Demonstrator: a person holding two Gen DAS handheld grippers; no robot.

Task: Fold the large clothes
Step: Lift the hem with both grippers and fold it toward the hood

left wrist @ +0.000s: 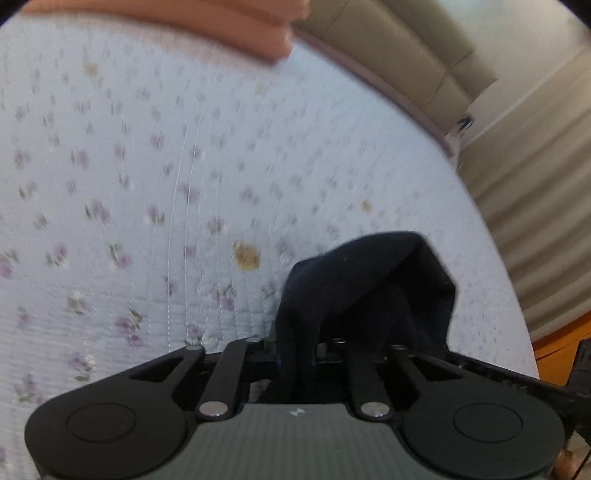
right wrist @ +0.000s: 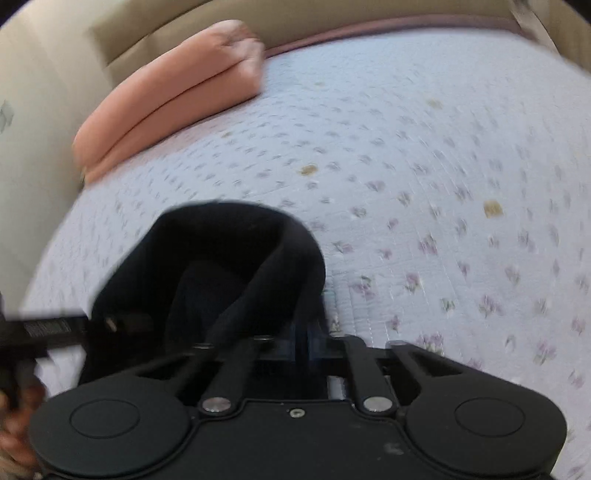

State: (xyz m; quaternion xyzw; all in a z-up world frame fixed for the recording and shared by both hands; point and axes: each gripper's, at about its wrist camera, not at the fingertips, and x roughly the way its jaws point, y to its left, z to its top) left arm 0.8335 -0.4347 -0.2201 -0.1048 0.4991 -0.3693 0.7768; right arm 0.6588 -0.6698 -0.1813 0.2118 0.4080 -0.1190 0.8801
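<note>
A dark navy garment [left wrist: 373, 280] bunches up over the front of my left gripper [left wrist: 295, 350], which is shut on a fold of it; the cloth hides the fingertips. In the right wrist view, another part of the same dark garment [right wrist: 221, 258] arches over my right gripper [right wrist: 306, 336], shut on its edge, with the fingertips mostly covered. Both grippers point down at the pale blue floral bedspread [left wrist: 147, 184]. The rest of the garment is out of view.
A folded peach blanket [right wrist: 173, 92] lies at the far left of the bedspread [right wrist: 424, 184], near a beige padded headboard [right wrist: 147, 33]. Beige curtains [left wrist: 535, 192] hang beyond the bed's right edge. A black tool part [right wrist: 40, 332] and a hand [right wrist: 14, 435] show at the left.
</note>
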